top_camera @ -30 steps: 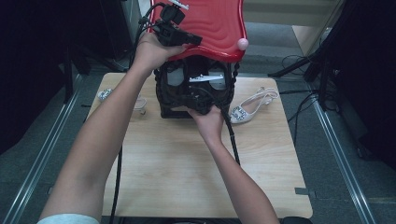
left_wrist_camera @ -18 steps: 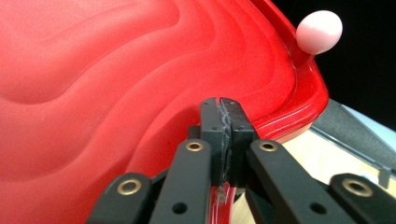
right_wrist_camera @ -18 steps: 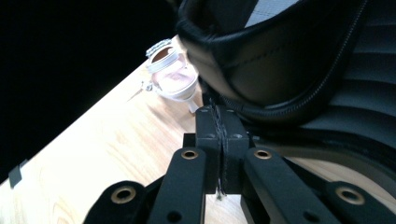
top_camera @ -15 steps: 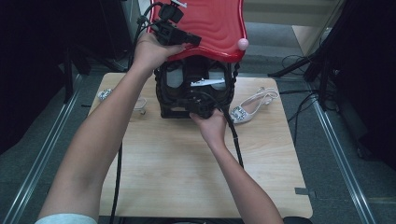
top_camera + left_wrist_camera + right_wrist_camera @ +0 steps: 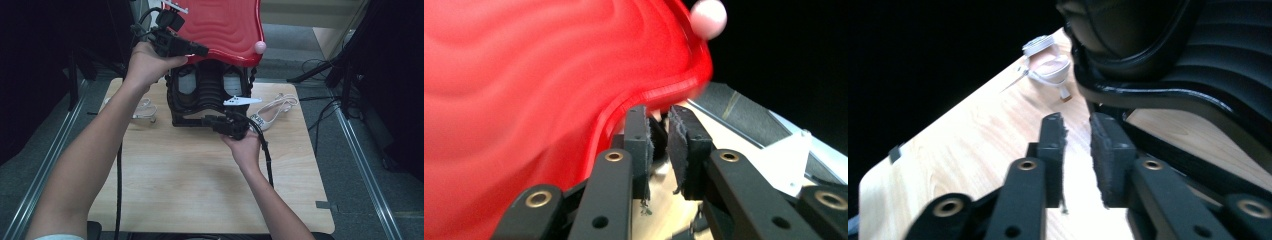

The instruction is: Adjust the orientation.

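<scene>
- A person sits at a light wooden table, both forearms reaching forward, a two-jaw gripper in each hand.
- At the far middle of the table stands a black machine with a ribbed, bellows-like body and a black base frame.
- A wavy red lid is raised over the machine, tilted up, with a small pink knob at its right front corner.
- The left gripper is up at the lid's front left edge. In the left gripper view its jaws have just been opening; a narrow gap shows between the pads, and the red rim sits just beyond their tips, not pinched.
- The right gripper is low, at the machine's front base bar. Its jaws have just been opening too and hold nothing; bare wood shows between them in the right gripper view.
- A pale sandal lies right of the machine, another left of it.
</scene>
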`<state>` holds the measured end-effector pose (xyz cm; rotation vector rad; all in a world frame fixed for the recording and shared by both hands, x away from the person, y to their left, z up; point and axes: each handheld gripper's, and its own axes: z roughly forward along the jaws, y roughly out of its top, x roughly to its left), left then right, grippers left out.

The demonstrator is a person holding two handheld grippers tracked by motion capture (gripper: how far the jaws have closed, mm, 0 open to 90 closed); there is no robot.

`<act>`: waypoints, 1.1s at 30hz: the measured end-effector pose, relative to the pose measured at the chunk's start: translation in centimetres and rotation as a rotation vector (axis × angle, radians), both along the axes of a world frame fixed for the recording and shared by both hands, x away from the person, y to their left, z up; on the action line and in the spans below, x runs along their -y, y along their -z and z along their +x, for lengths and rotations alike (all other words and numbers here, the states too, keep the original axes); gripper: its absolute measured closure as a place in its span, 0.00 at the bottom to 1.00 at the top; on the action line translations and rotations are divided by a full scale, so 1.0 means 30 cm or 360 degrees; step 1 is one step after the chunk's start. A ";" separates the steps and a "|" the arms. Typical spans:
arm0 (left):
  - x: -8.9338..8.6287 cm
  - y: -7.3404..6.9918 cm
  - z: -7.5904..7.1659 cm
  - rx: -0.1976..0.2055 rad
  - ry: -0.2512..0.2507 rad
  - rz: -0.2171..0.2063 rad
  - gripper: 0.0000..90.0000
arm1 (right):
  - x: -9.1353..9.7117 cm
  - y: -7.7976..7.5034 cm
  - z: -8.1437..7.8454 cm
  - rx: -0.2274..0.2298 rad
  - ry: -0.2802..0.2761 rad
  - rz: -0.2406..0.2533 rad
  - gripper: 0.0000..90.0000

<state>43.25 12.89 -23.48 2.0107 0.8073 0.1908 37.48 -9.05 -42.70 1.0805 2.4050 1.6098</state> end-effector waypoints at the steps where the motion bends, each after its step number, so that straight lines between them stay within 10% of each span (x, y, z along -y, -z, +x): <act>1: -0.005 0.010 -0.010 -0.0012 0.0003 -0.0005 0.86 | 0.007 0.002 -0.010 -0.0006 -0.0025 -0.0014 0.81; 18: -0.077 0.205 -0.133 -0.0113 0.0110 -0.0099 0.74 | 0.131 0.054 -0.115 0.0039 -0.0086 -0.0018 0.58; 33: -0.125 0.421 -0.202 -0.0164 0.0074 -0.0052 0.67 | 0.214 0.108 -0.149 0.0011 0.0004 -0.0040 0.39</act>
